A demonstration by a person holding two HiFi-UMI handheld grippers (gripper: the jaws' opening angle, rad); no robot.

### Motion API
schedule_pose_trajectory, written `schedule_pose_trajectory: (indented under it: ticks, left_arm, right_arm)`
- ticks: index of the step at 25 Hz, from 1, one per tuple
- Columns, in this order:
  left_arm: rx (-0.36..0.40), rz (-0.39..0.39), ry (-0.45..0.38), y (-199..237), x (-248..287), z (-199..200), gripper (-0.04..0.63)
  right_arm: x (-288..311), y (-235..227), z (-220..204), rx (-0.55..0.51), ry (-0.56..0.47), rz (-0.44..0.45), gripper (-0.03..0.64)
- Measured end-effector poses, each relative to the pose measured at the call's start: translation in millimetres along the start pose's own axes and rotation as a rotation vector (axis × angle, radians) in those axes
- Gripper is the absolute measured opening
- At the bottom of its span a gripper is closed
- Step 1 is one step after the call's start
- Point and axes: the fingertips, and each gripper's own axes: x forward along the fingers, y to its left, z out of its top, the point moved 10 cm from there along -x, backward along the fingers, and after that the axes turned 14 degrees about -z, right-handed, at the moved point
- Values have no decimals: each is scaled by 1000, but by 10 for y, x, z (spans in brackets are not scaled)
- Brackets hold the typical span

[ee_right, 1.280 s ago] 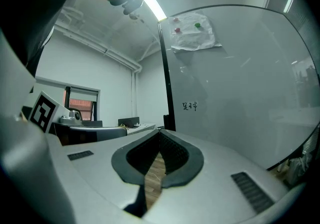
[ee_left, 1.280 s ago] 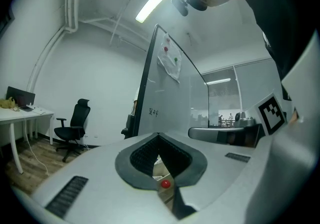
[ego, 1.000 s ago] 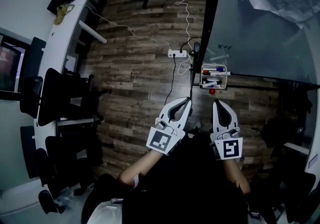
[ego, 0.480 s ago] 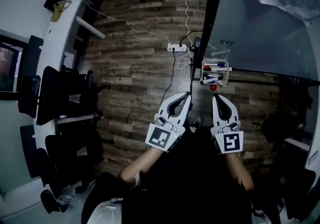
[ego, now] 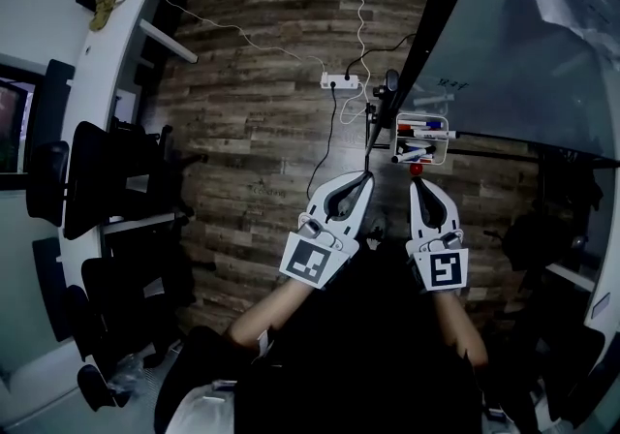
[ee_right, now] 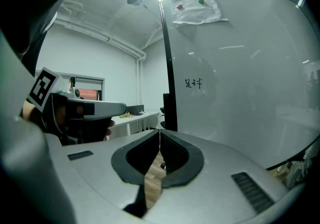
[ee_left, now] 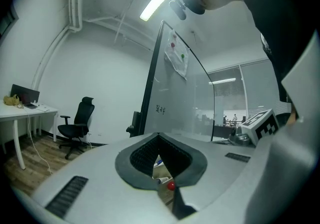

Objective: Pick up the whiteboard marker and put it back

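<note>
Left gripper and right gripper hover side by side, jaws closed on nothing, before the whiteboard. Near their tips, its white basket holds the whiteboard markers.

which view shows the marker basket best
The head view: the marker basket shows whole from above, with several markers lying in it. The left gripper view catches only a sliver of it through the gap between its jaws. The right gripper view shows the whiteboard but not the basket.
</note>
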Motion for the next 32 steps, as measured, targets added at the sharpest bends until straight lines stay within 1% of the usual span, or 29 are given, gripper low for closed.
schedule_pose_trajectory:
  ticks: [12, 15, 21, 23, 26, 29, 32]
  left_arm:
    - [-30, 18, 5, 144, -54, -66, 6]
    - [-44, 24, -1, 164, -66, -70, 6]
    - [-69, 28, 12, 225, -44, -105, 6]
    - [-77, 29, 12, 250, -37, -114, 6]
    - [-84, 30, 19, 290, -23, -139, 6]
    - [-87, 31, 25, 328, 7, -164, 6]
    - [-96, 33, 25, 365, 24, -170, 6]
  right_arm:
    - [186, 45, -185, -22, 74, -12, 15]
    - [215, 62, -220, -55, 107, -6, 17]
    - [303, 78, -299, -58, 109, -9, 20]
    - [325, 79, -330, -53, 125, -10, 31]
    - [362, 66, -395, -86, 181, -14, 63]
    - [420, 59, -443, -87, 183, -15, 83]
    - [445, 61, -514, -90, 222, -21, 97]
